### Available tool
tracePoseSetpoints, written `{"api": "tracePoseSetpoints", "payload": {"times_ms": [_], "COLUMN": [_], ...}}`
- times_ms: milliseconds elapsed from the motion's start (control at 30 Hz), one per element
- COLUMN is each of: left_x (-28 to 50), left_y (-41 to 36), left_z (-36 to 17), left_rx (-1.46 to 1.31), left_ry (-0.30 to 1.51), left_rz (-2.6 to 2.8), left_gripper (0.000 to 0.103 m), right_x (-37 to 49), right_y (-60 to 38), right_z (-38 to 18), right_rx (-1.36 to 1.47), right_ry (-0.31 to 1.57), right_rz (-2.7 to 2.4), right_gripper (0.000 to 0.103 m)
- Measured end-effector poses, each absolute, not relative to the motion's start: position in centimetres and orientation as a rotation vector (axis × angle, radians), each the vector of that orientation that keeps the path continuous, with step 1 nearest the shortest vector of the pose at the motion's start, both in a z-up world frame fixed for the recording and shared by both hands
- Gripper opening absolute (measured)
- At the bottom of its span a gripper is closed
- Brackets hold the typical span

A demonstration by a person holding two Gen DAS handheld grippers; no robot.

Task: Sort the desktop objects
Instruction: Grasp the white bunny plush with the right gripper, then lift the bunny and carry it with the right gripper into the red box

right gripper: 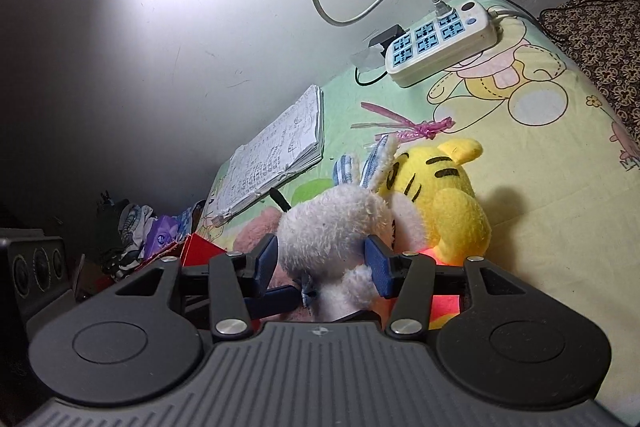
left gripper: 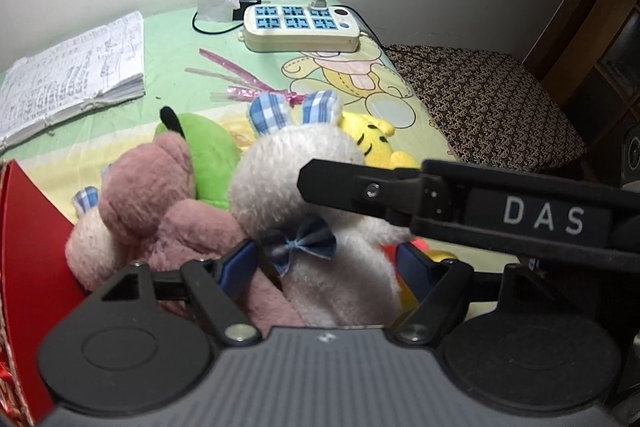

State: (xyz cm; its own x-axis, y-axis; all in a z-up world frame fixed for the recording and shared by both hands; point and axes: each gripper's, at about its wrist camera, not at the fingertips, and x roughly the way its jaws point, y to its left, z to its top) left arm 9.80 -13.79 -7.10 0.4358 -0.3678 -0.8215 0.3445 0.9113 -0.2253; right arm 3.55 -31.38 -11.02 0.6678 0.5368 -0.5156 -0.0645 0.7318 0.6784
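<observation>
A white plush rabbit (left gripper: 296, 179) with blue checked ears and a bow lies among a pink plush (left gripper: 148, 195), a green plush (left gripper: 208, 155) and a yellow plush (left gripper: 372, 139). My left gripper (left gripper: 328, 267) is open, its blue pads on either side of the rabbit's body. My right gripper (right gripper: 324, 263) is shut on the white rabbit's head (right gripper: 332, 227); its arm crosses the left wrist view (left gripper: 480, 203). The yellow plush (right gripper: 444, 195) lies just right of the rabbit.
A red box (left gripper: 32, 267) stands at the left edge. An open notebook (left gripper: 72, 83), a white power strip (left gripper: 300, 27) with its cable, and pink ribbon scraps (left gripper: 248, 87) lie on the green cartoon cloth (left gripper: 172, 39). A patterned cushion (left gripper: 492, 99) is to the right.
</observation>
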Motion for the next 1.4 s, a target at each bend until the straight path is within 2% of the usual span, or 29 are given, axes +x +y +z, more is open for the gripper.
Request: {"api": "tracePoseSetpoints", "payload": {"times_ms": [33,67,100,233,333,600,867,1200,1400], "left_x": [10.2,10.6,10.7,10.5,10.1,7.1,2.3,-1.9,-2.1], "left_y": [-13.8,-13.8,-13.9,-14.5,-14.8,-15.1,-13.6,-4.9,3.7], "left_z": [-7.6,-8.1,-8.4,-8.3,-8.0,-5.4,-0.8,3.5,2.9], "left_rx": [-0.040,-0.047,-0.047,-0.019,-0.011,0.029,0.032,0.015,0.015], "left_ry": [1.053,1.072,1.084,1.072,1.073,1.012,0.860,0.695,0.728], "left_rz": [-0.441,-0.436,-0.437,-0.444,-0.452,-0.486,-0.534,-0.448,-0.282], "left_gripper": [0.078,0.072,0.070,0.068,0.065,0.062,0.062,0.062,0.062], "right_x": [3.7,3.9,4.0,4.0,3.6,0.8,-3.4,-5.9,-3.6], "right_y": [-31.4,-31.4,-31.3,-31.6,-32.2,-32.4,-31.3,-24.3,-16.2], "right_z": [-11.2,-11.5,-11.8,-12.3,-12.6,-10.5,-7.0,-2.6,-3.1], "right_rx": [0.678,0.683,0.682,0.697,0.737,0.727,0.683,0.601,0.624], "right_ry": [0.778,0.787,0.798,0.795,0.787,0.744,0.637,0.492,0.530], "right_rz": [0.371,0.371,0.372,0.395,0.398,0.405,0.411,0.481,0.609], "right_gripper": [0.055,0.055,0.054,0.041,0.037,0.035,0.035,0.036,0.036]}}
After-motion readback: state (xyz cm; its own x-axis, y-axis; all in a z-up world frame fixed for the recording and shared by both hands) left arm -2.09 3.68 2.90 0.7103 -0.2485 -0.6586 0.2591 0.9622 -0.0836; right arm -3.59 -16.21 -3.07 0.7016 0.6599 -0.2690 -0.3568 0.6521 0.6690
